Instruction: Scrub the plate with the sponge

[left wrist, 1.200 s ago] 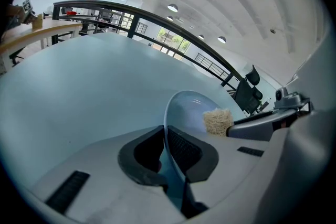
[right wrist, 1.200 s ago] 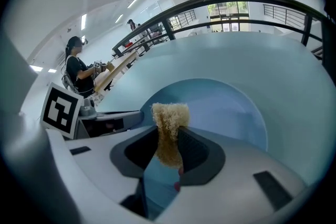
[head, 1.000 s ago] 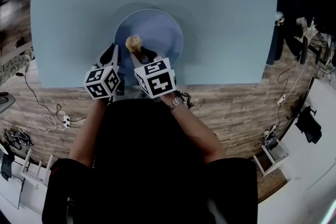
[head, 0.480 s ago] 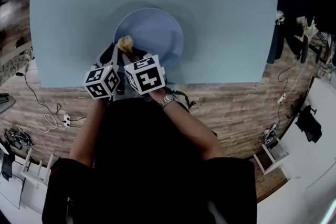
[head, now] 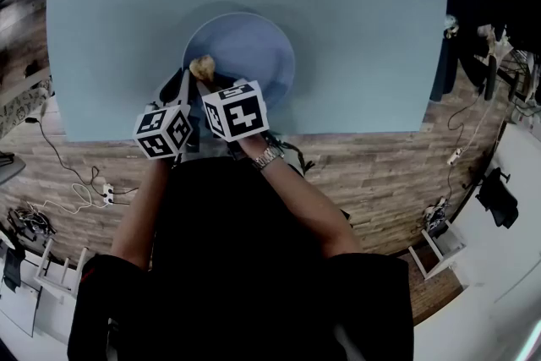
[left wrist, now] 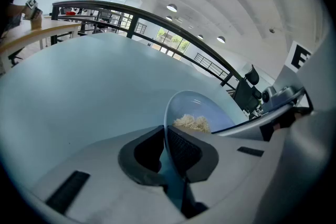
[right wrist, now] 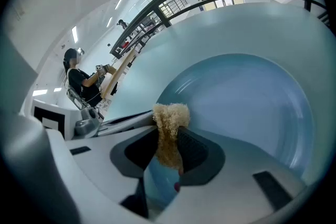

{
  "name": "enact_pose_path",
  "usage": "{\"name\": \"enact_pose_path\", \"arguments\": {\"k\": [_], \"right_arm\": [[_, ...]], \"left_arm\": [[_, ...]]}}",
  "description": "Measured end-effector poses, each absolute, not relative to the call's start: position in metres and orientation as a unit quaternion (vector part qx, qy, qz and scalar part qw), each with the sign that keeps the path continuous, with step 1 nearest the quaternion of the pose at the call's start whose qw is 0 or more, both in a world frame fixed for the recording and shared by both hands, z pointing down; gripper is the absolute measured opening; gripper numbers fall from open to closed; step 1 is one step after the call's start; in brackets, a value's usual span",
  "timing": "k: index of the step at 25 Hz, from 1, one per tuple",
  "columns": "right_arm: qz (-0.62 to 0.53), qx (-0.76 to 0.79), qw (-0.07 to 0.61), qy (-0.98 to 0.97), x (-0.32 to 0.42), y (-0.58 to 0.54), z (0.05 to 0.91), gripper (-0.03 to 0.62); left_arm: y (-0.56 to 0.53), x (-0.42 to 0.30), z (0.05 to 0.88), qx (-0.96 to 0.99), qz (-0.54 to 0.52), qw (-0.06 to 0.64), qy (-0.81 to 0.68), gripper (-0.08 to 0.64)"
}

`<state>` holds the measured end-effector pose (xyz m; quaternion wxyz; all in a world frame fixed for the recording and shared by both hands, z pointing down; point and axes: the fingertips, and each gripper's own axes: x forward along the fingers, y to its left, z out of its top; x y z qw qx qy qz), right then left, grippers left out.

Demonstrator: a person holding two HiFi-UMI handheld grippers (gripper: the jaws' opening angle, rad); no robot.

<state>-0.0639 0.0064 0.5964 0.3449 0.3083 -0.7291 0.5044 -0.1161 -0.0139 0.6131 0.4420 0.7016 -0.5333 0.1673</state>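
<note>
The left gripper (left wrist: 167, 157) clamps the blue plate's (head: 254, 46) near-left rim while the right gripper (right wrist: 169, 152) pinches a tan sponge (right wrist: 169, 128) just beside that rim.

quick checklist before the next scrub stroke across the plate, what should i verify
1. Left claw shut on the rim of the plate: ok.
2. Right claw shut on the sponge, with a tuft sticking out past the tips: ok.
3. Sponge pressed onto the plate surface: cannot tell. It sits by the plate's near left rim.
4. Plate interior free of other things along the stroke: ok.
5. Gap between the two claws: cannot tell. In the head view they sit very close, side by side.
</note>
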Motion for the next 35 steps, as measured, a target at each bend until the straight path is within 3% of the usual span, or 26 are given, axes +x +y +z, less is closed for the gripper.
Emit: {"name": "enact_pose_path", "arguments": {"k": [35], "right_arm": [[0.516, 0.394, 0.335, -0.683, 0.03, 0.0, 0.596, 0.117]], "left_arm": [[-0.013, -0.116, 0.614, 0.706, 0.171, 0.436, -0.531, 0.005]]}}
